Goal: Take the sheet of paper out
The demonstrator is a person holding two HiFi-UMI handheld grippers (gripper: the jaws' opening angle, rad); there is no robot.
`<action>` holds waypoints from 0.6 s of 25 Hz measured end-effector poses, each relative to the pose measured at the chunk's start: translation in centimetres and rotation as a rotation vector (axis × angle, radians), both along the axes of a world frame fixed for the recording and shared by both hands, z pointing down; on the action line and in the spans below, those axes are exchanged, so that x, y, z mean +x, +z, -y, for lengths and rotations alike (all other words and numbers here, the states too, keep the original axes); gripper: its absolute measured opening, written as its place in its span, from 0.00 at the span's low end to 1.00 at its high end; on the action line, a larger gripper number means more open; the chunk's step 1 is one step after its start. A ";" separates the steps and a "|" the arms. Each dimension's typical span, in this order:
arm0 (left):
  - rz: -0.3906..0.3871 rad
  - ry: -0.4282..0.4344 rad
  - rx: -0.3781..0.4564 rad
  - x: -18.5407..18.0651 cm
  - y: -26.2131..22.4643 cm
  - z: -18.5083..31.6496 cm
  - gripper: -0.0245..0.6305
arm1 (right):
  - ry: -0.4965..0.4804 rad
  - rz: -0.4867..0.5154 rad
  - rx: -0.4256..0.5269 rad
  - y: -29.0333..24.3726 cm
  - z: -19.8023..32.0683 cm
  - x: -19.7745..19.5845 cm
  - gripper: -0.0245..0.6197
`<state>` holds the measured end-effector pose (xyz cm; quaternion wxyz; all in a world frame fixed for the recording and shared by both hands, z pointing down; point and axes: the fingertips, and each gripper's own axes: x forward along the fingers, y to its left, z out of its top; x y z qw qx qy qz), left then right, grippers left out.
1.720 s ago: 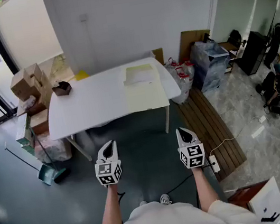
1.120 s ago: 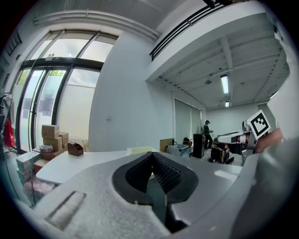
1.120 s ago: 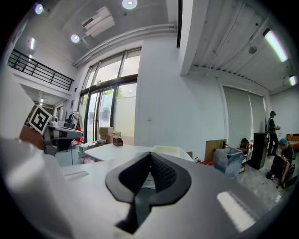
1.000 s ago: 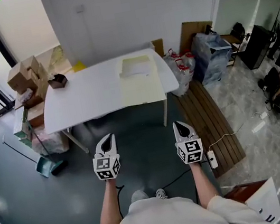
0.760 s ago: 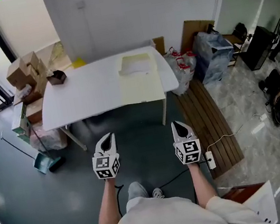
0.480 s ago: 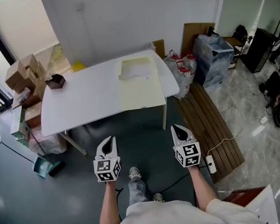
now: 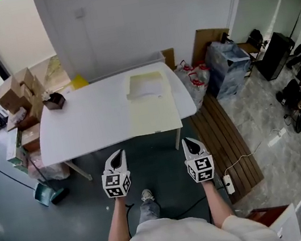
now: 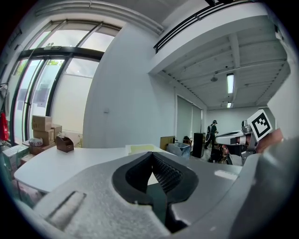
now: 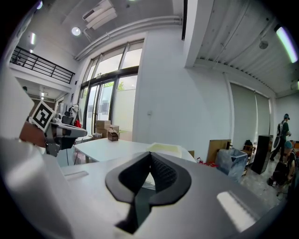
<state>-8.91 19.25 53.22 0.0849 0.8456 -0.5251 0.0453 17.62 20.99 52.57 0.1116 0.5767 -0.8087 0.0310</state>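
Daylight is pouring through the tall windows (image 8: 42, 88) left of the white table (image 7: 92, 118), brightening it evenly; ceiling strip lights (image 8: 229, 83) are glowing beyond it. Fisheye edges are bending and darkening in both gripper views.

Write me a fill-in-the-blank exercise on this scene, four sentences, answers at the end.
1. The left claw and the right claw are both ____ and hold nothing.
2. In the head view, the small brown box stands at the white table's far ____ corner.
3. In the head view, the pale yellow folder lies on the table's ____ half.
4. The slatted wooden board lies on the ____ beside the table.

Missing words: shut; left; right; floor
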 end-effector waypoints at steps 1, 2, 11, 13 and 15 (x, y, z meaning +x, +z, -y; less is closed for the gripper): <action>-0.003 0.007 0.003 -0.1 -0.2 1.3 0.05 | 0.005 0.001 -0.001 -0.1 1.1 -0.2 0.04; -0.005 0.014 0.005 -0.4 -0.3 2.7 0.05 | 0.008 0.002 -0.001 -0.3 2.3 -0.5 0.04; -0.026 0.059 0.029 -3.1 -2.1 14.0 0.05 | 0.035 -0.007 0.022 -2.8 12.5 -3.9 0.04; -0.031 0.070 0.031 -3.7 -2.1 15.9 0.05 | 0.041 -0.008 0.022 -2.9 14.2 -4.6 0.04; -0.035 0.081 0.027 -4.3 -2.0 17.6 0.05 | 0.049 -0.007 0.022 -2.9 15.7 -5.3 0.04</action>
